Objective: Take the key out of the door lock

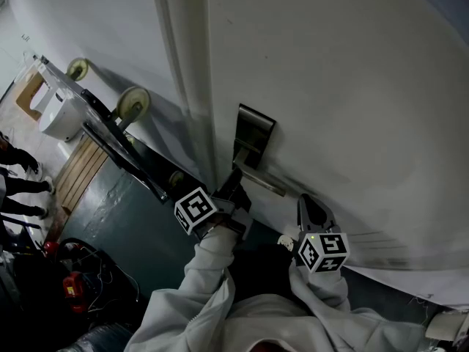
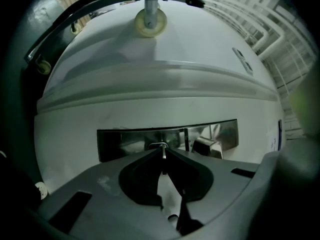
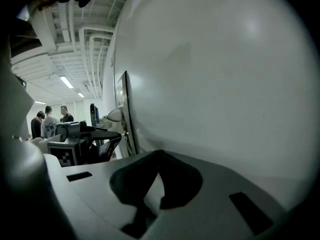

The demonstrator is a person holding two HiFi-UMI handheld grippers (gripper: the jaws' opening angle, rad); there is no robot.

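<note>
A steel lock plate (image 1: pixel 254 133) with a lever handle (image 1: pixel 261 180) sits on the white door (image 1: pixel 352 101). My left gripper (image 1: pixel 235 185) is up against the plate just below the handle. In the left gripper view the jaws are shut on a thin metal key (image 2: pixel 163 153), whose far end meets the lock plate (image 2: pixel 125 143); the handle (image 2: pixel 208 146) shows to the right. My right gripper (image 1: pixel 311 210) hangs to the right, close to the bare door face, jaws shut on nothing (image 3: pixel 159 154). Its view shows the left gripper (image 3: pixel 75 149) at the door's edge.
A folded hand truck (image 1: pixel 117 141) with cream wheels (image 1: pixel 133 102) leans along the wall left of the door. Cables and a red tool (image 1: pixel 71 284) lie on the dark floor at the lower left. People (image 3: pixel 49 123) stand in the room beyond the door edge.
</note>
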